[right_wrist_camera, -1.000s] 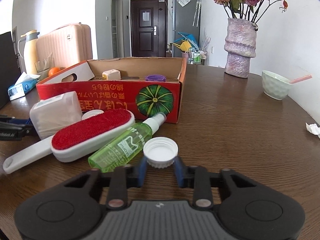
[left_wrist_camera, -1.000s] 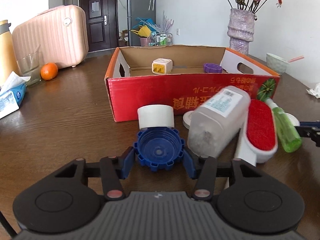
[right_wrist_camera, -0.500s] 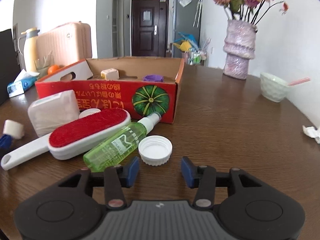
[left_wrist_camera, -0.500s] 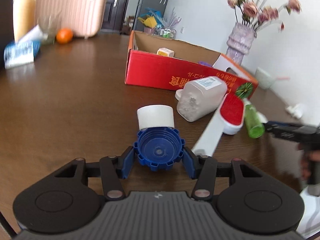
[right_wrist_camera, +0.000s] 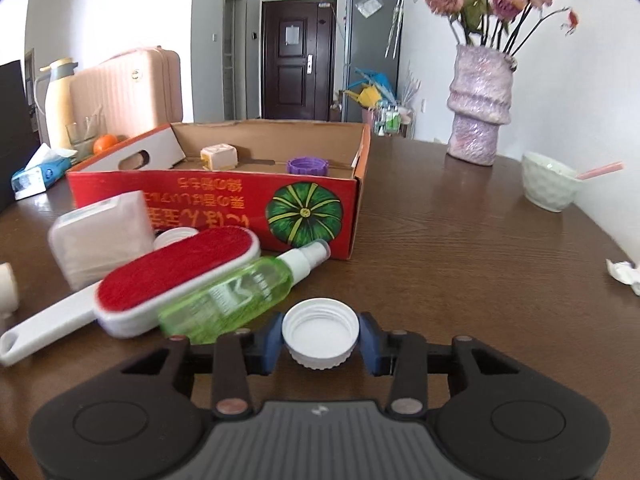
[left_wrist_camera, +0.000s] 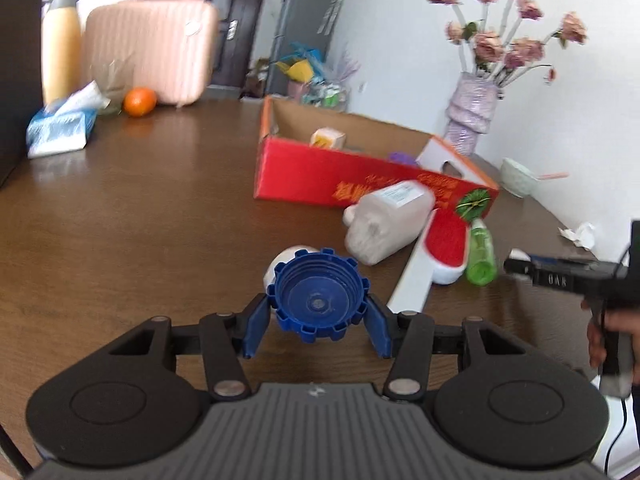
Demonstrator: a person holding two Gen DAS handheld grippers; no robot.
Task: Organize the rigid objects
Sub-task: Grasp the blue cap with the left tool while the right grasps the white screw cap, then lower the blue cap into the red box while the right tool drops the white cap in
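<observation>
Left gripper (left_wrist_camera: 318,322) squeezes big blue plastic cap (left_wrist_camera: 318,300). Right gripper (right_wrist_camera: 320,346) just closed on small white plastic cap (right_wrist_camera: 320,330); thin grip, cap might pop out.

left gripper (left_wrist_camera: 318,322) is pitched down, both blue pads (left_wrist_camera: 256,330) pressed on the sides of a blue notched cap (left_wrist_camera: 318,306), which is held clear of the table. right gripper (right_wrist_camera: 320,344) is pitched down too; its jaws have just been closing, and a white screw cap (right_wrist_camera: 320,330) is now pinched between the pads. the hand (left_wrist_camera: 600,334) on the right gripper's handle is seen at the edge of the left wrist view.
</observation>
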